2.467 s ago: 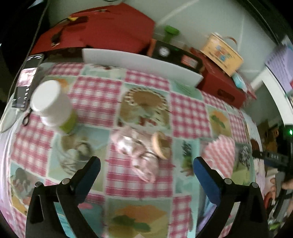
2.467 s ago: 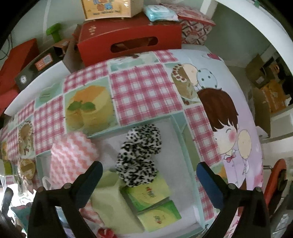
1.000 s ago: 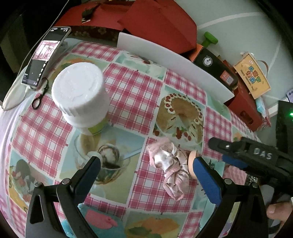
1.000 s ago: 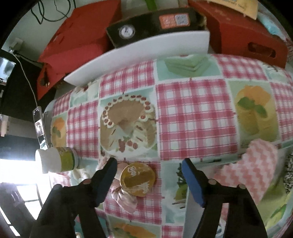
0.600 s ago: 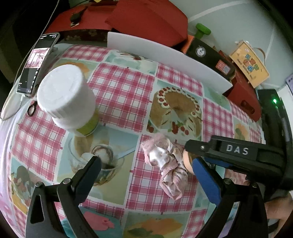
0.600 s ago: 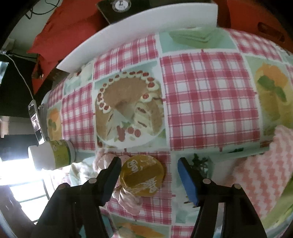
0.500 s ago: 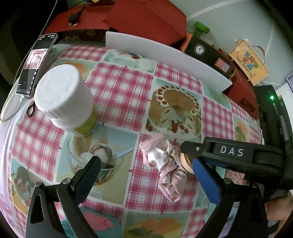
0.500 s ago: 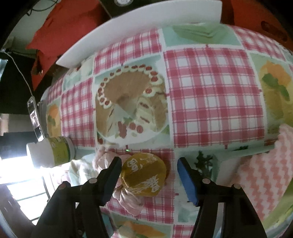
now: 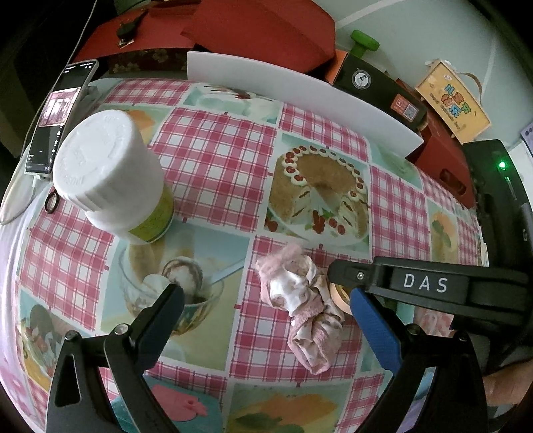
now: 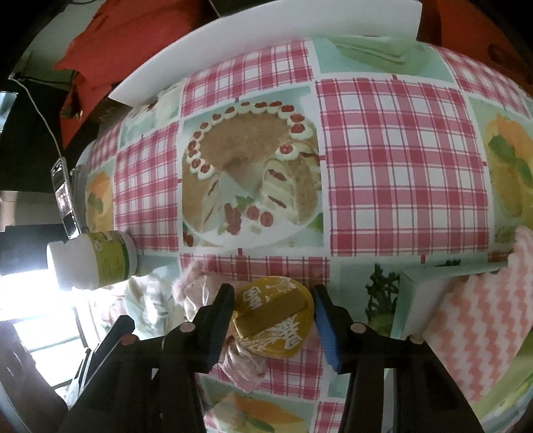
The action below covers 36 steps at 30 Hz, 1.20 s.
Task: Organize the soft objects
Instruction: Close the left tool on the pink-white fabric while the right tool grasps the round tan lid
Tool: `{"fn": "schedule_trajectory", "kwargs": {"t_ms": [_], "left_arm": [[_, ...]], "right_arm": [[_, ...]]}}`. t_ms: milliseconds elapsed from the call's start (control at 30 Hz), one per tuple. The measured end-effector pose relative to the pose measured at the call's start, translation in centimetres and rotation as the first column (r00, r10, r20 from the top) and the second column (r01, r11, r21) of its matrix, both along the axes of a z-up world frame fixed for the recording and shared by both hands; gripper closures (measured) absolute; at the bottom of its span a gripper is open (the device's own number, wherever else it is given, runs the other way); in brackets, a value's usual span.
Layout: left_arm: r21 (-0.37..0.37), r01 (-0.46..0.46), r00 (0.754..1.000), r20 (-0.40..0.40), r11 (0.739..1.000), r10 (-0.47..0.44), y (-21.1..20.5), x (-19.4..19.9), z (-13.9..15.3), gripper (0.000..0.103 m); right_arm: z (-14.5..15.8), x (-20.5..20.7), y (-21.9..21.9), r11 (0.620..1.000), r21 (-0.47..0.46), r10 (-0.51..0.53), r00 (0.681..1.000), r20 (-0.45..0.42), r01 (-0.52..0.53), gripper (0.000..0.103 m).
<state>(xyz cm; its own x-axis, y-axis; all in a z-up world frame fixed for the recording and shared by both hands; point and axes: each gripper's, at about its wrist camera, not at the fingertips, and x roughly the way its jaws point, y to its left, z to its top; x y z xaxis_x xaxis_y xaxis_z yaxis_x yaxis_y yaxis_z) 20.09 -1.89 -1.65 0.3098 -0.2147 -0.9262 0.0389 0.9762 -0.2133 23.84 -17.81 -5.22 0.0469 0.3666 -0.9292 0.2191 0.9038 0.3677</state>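
Observation:
A pink satin scrunchie lies crumpled on the checked tablecloth. A round golden disc with white characters rests against its right side. My right gripper points down over the disc. Its jaws are closing, with the disc between the pads and the scrunchie just left of them. In the left wrist view one black finger of that gripper covers most of the disc. My left gripper hangs wide open above the cloth, holding nothing, with the scrunchie near its blue right pad.
A white bottle with a green label stands left of the scrunchie. A pink zigzag cloth hangs over a white box edge at the right. A phone, a white board and red boxes line the far side.
The right gripper came in from the box side, sank over the golden disc and narrowed its jaws around it. The left gripper rolled slightly but stayed in place.

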Motion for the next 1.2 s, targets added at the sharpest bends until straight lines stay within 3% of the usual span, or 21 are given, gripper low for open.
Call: {"fn": "schedule_trajectory", "kwargs": {"t_ms": [200, 333, 533, 633, 733, 967, 1200], "left_arm": [[0.008, 0.013, 1.000, -0.006, 1.000, -0.012, -0.2, 0.1, -0.3, 0.003], [0.018, 0.031, 0.999, -0.015, 0.999, -0.030, -0.6, 0.1, -0.6, 0.013], [0.023, 0.069, 0.997, -0.037, 0.997, -0.069, -1.7, 0.4, -1.4, 0.018], [0.026, 0.094, 0.994, -0.058, 0.995, -0.092, -2.5, 0.5, -2.0, 0.036], [0.024, 0.111, 0.991, -0.077, 0.994, -0.109, -3.0, 0.6, -2.6, 0.042], [-0.001, 0.127, 0.989, -0.078, 0.992, -0.127, -3.4, 0.8, -2.8, 0.072], [-0.040, 0.093, 0.992, -0.082, 0.995, -0.096, -3.3, 0.9, -2.8, 0.082]], "right_arm": [[0.3, -0.2, -1.2, 1.000, -0.020, -0.014, 1.000, 0.008, 0.014, 0.053], [0.7, -0.4, -2.5, 0.999, -0.021, -0.045, 0.999, 0.014, 0.045, 0.053], [1.3, -0.5, -3.8, 0.998, -0.027, -0.062, 0.998, 0.021, 0.063, 0.053], [1.6, -0.5, -4.0, 0.998, -0.039, -0.056, 0.998, 0.025, 0.057, 0.053], [1.7, -0.4, -4.3, 0.998, -0.039, -0.056, 0.998, 0.025, 0.057, 0.053], [1.3, -0.6, -3.5, 0.998, -0.041, -0.056, 0.998, 0.024, 0.057, 0.053], [1.6, -0.7, -3.4, 0.997, -0.045, -0.060, 0.998, 0.022, 0.061, 0.053]]}}
